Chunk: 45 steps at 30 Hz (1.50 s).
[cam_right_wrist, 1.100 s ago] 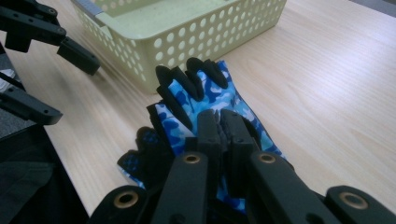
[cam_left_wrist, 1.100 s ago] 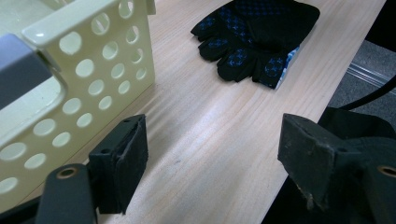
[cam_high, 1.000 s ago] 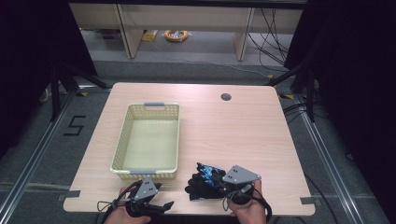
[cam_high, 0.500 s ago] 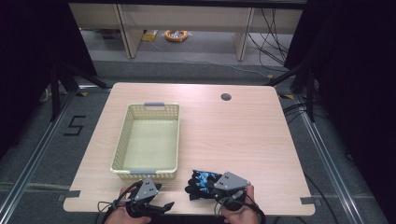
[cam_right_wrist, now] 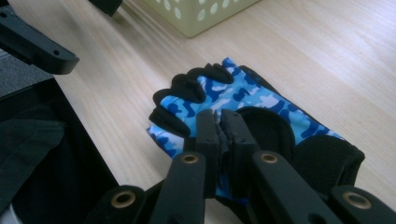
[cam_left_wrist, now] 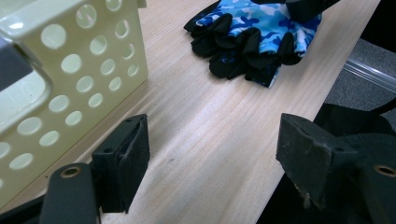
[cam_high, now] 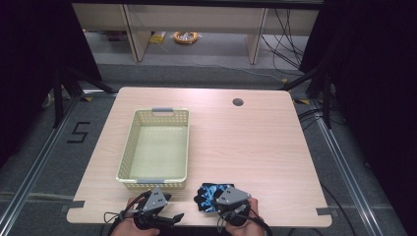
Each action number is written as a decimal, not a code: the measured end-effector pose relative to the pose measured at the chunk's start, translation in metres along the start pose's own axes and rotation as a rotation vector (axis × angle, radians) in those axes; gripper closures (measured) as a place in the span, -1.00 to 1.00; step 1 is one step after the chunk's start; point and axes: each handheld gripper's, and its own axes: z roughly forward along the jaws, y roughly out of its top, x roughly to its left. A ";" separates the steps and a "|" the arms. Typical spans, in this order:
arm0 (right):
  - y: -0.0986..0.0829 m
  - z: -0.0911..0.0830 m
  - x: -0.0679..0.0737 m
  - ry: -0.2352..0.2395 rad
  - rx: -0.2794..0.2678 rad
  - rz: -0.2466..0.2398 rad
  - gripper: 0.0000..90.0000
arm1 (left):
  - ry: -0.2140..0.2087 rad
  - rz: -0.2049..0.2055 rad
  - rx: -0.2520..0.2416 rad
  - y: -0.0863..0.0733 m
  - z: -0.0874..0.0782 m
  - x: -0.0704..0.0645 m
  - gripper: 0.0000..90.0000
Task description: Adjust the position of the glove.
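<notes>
Right gripper [cam_right_wrist: 219, 123] has its black jaws pressed together on the blue camouflage glove [cam_right_wrist: 243, 105], whose fabric they seem to pinch, though the contact is hard to make out. That glove lies at the table's [cam_high: 255, 142] near edge, right of the basket [cam_high: 129, 147], its black fingertips curled and its cuff partly hidden behind the jaws. Left gripper [cam_left_wrist: 210, 156], near the basket's near wall, stands wide open and holds nothing above pale woodgrain. Round holes pierce the basket's cream plastic.
</notes>
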 end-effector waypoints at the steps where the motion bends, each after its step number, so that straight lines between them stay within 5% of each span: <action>1: -0.001 0.001 0.001 0.000 0.002 0.012 0.90 | 0.000 0.025 0.006 0.000 0.000 0.001 -0.41; 5: -0.001 0.003 0.002 0.013 0.017 0.012 0.80 | -0.013 -0.012 0.004 -0.001 0.002 -0.002 -0.40; 7: -0.001 0.003 0.001 0.014 0.008 0.009 0.74 | -0.014 0.021 0.007 -0.001 0.002 -0.001 -0.40; 12: 0.002 -0.016 -0.016 -0.014 -0.065 0.043 0.52 | -0.019 -0.007 0.007 -0.001 0.004 -0.003 -0.37; 18: -0.011 -0.030 -0.040 -0.051 -0.037 0.098 0.50 | -0.030 0.044 0.000 0.004 0.013 -0.007 -0.22; 23: -0.020 -0.039 -0.044 -0.024 -0.026 0.089 0.48 | -0.051 0.092 -0.008 0.012 0.024 -0.012 -0.08; 28: -0.029 -0.042 -0.046 -0.016 -0.028 0.144 0.44 | -0.052 0.136 0.006 0.022 0.033 -0.015 -0.02; 33: -0.030 -0.038 -0.045 0.018 -0.013 0.078 0.39 | -0.076 0.128 -0.020 0.032 0.045 -0.022 0.03; 34: -0.031 -0.035 -0.043 0.023 0.007 0.089 0.32 | -0.073 0.160 0.007 0.034 0.048 -0.022 0.04; 40: -0.032 -0.030 -0.042 0.034 0.063 0.045 0.30 | -0.090 0.189 0.024 0.035 0.058 -0.026 0.14; 42: -0.034 -0.025 -0.041 0.022 0.073 0.022 0.35 | -0.079 0.238 0.033 0.036 0.059 -0.024 0.22; 45: -0.034 -0.022 -0.041 0.016 0.096 -0.017 0.55 | -0.074 0.229 0.034 0.035 0.059 -0.025 0.42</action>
